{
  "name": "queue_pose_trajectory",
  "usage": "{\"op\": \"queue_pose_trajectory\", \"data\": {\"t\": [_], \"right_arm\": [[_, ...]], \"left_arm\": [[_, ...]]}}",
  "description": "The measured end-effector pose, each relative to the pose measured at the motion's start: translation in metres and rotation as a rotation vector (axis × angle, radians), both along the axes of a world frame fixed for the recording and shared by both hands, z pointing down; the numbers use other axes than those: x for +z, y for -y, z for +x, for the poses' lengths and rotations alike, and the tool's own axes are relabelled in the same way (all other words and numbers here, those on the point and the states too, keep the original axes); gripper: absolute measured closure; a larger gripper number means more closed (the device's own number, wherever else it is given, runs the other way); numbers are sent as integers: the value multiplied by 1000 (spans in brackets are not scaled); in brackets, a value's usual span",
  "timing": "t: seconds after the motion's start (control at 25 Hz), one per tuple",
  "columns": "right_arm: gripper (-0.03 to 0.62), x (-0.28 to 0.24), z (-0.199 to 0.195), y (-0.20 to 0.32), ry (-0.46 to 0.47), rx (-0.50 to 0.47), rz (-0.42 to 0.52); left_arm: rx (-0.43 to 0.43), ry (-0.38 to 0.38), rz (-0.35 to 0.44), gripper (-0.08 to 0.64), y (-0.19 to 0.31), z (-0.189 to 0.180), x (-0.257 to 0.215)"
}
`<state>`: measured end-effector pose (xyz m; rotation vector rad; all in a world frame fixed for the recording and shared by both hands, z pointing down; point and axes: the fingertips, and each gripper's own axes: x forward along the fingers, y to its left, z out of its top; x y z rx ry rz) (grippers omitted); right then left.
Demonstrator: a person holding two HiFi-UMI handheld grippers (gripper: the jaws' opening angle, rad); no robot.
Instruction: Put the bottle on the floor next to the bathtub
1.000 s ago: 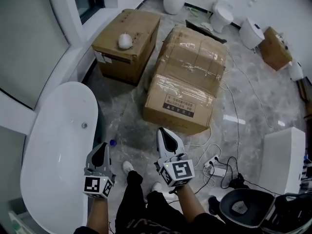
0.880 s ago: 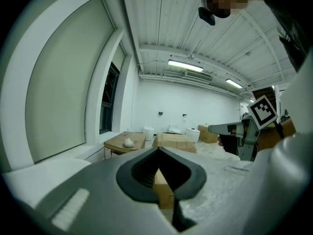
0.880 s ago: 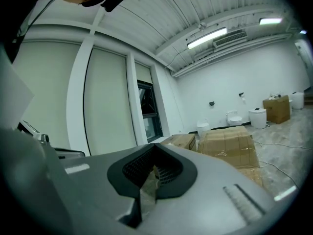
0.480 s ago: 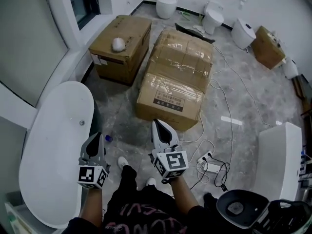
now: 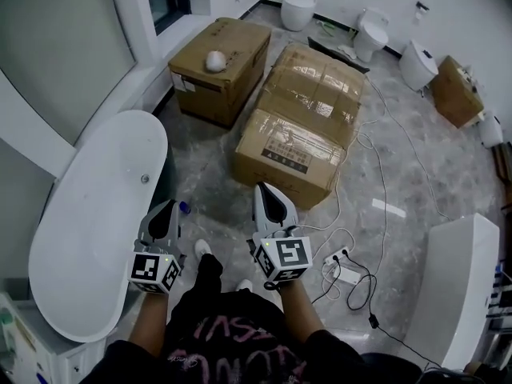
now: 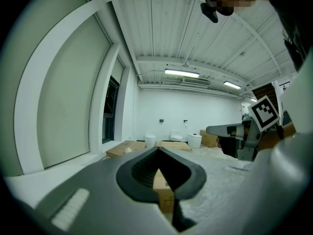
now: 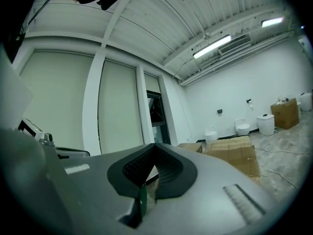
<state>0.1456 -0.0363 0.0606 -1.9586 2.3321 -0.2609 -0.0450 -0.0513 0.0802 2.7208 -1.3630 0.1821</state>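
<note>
**A:** Starting with the small blue-capped bottle [image 5: 184, 208], where was it seen?

**B:** It was seen on the grey marbled floor [image 5: 210, 184], just beside the white oval bathtub [image 5: 92, 214]. It lay near the tip of the left gripper [image 5: 167, 210] but was touched by neither gripper. Whether it stood upright could not be told.

**A:** How were the tongs held?

**B:** The left gripper's jaws were brought together at the tips, with nothing gripped. Only brown cardboard [image 6: 160, 184] was glimpsed through the recess between the pads. The right gripper [image 5: 268, 194] was likewise closed on nothing. A thin green sliver [image 7: 142, 202] was noticed low in its gap, and what it was could not be made out.

**A:** Was any writing legible?

**B:** None could be read. A black-printed label [image 5: 290, 157] was carried on the near face of the large tape-wrapped cardboard box [image 5: 312, 102]. A white sticker [image 5: 182, 82] was fixed to the smaller brown cardboard box [image 5: 232, 42], on which a white round object [image 5: 214, 60] was resting. Both prints were too small. Pink lettering [image 5: 232, 346] on the person's dark shirt was blurred. Black-and-white square markers [image 5: 154, 269] were shown on the gripper cubes.

**A:** What else was noted?

**B:** White toilets [image 5: 370, 29] were ranged along the far wall. A white power strip [image 5: 344, 274] with black cables was laid on the floor near the right gripper.
</note>
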Motion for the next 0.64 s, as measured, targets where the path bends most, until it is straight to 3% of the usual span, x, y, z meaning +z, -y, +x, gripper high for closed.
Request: {"op": "queue_pose_trajectory", "data": {"t": [0.24,0.64], "right_arm": [[580,2,0,-26,-8,-15,7],[581,0,-2,-51,-30,-24,18]], "left_arm": [[-14,-67,-12,560,-24,3,-2],[-11,-40,8,560,-53,3,-5]]}}
